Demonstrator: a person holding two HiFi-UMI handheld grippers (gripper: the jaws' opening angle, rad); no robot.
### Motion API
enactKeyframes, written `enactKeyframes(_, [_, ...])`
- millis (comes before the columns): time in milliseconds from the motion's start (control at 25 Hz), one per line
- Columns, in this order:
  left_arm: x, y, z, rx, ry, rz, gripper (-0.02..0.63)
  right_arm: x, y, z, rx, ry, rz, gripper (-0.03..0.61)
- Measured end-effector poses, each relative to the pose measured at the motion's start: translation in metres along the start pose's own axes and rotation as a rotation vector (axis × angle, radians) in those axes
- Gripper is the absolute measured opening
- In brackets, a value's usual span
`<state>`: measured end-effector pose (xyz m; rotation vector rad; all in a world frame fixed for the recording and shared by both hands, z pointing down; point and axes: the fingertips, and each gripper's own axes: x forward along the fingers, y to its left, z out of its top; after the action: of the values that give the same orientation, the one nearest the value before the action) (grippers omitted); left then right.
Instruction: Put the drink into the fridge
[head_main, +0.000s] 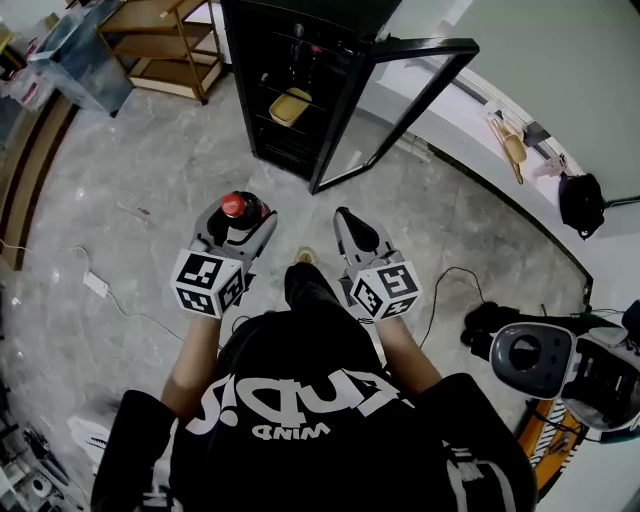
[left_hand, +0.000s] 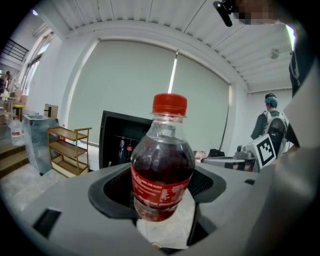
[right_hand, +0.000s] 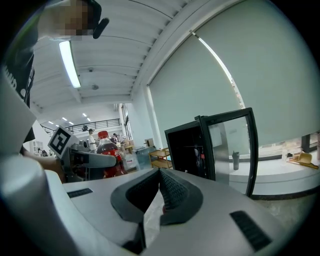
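In front of the open fridge (head_main: 272, 140), the left gripper (head_main: 241, 226) grips an upright bottle (left_hand: 162, 170); the right gripper (right_hand: 159, 186) has its jaws closed, empty.

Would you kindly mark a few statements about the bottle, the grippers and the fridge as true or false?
1. The left gripper is shut on the bottle. True.
2. The bottle's cap is blue. False: it is red.
3. The fridge door is closed. False: it stands open.
4. The right gripper has its jaws together with nothing between them. True.
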<state>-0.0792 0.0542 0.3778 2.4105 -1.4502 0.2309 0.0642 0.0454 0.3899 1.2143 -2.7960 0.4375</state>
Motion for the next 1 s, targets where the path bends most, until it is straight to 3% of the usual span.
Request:
enactKeyframes(640, [0.104,0.053,0.056,-0.039,-0.03,0.053,0.318,0.087,-0.079,0.043,0.001,0.018,0.065,0.017])
enactKeyframes(1000, [0.135,0.08,0.074,-0.004,0.009,-0.004,0.318,0.126,-0.087,0.06,0.008,-0.002,0.027,0.017])
